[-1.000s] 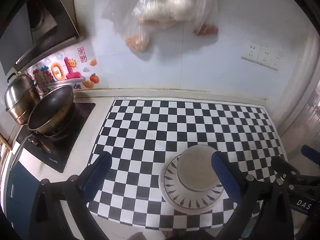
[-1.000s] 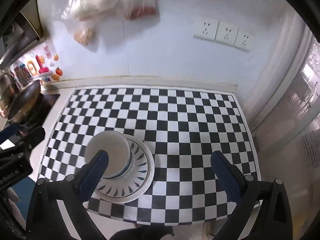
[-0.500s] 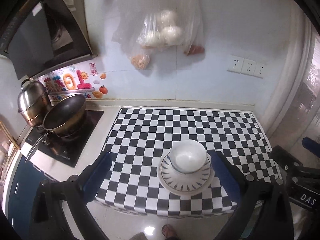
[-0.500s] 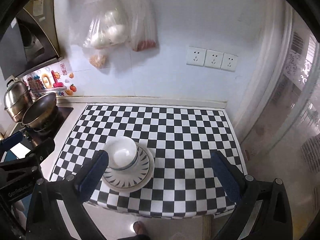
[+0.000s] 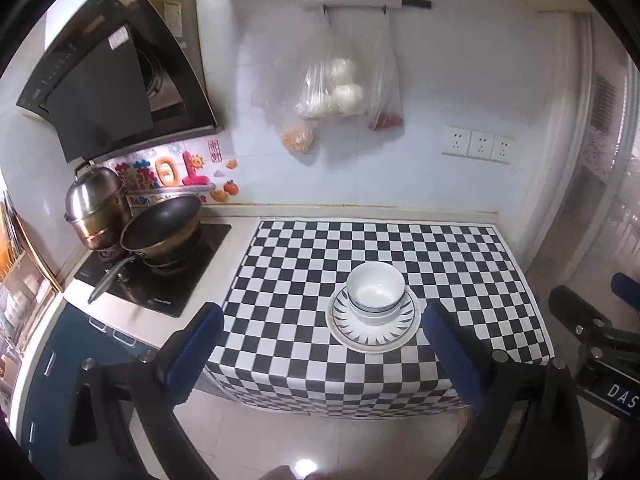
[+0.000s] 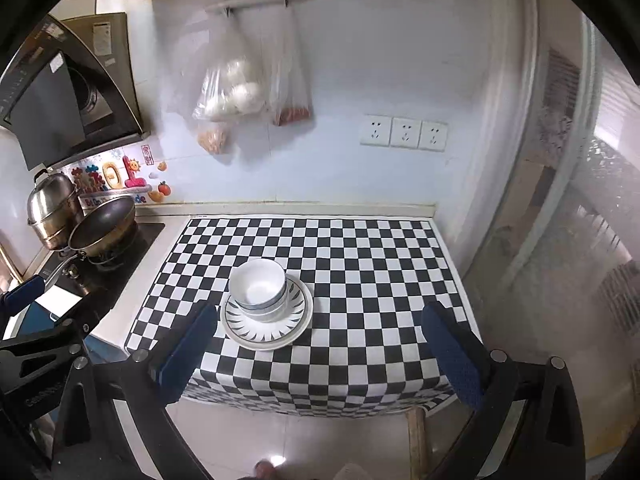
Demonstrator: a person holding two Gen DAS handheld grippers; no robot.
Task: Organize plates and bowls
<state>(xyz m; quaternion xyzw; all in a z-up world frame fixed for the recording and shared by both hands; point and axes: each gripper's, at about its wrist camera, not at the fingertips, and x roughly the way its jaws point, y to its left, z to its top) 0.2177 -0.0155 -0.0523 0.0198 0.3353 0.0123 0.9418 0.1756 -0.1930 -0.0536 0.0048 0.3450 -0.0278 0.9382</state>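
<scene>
Both claws are hanging wide open and empty, well back from the desk (image 5: 400,248), above the floor in front of it. Left claw (image 5: 320,356) is spreading its blue-padded fingers (image 5: 196,344) far apart, and right claw (image 6: 316,354) is doing the same, gripping nothing.

White bowls (image 5: 375,292) are sitting nested one inside another, two at least, each showing a thin blue band under the rim; the exact count is hard to tell. They are resting upright on a white plate (image 5: 374,340) whose rim is carrying dark leaf-shaped strokes pointing outward. In the right wrist view the bowls (image 6: 261,289) are sitting toward the far left of the plate (image 6: 267,334), overhanging its edge a little. This stack is standing on a black-and-white checkered cloth (image 5: 304,352) covering the desk, toward the near edge.

Farther left, a dark frying pan (image 5: 162,224) and a steel pot (image 5: 94,204) are sitting on a black cooktop (image 5: 160,284). Clear plastic bags (image 5: 332,92) are hanging on the far wall, with three sockets (image 5: 478,146) to the right.
</scene>
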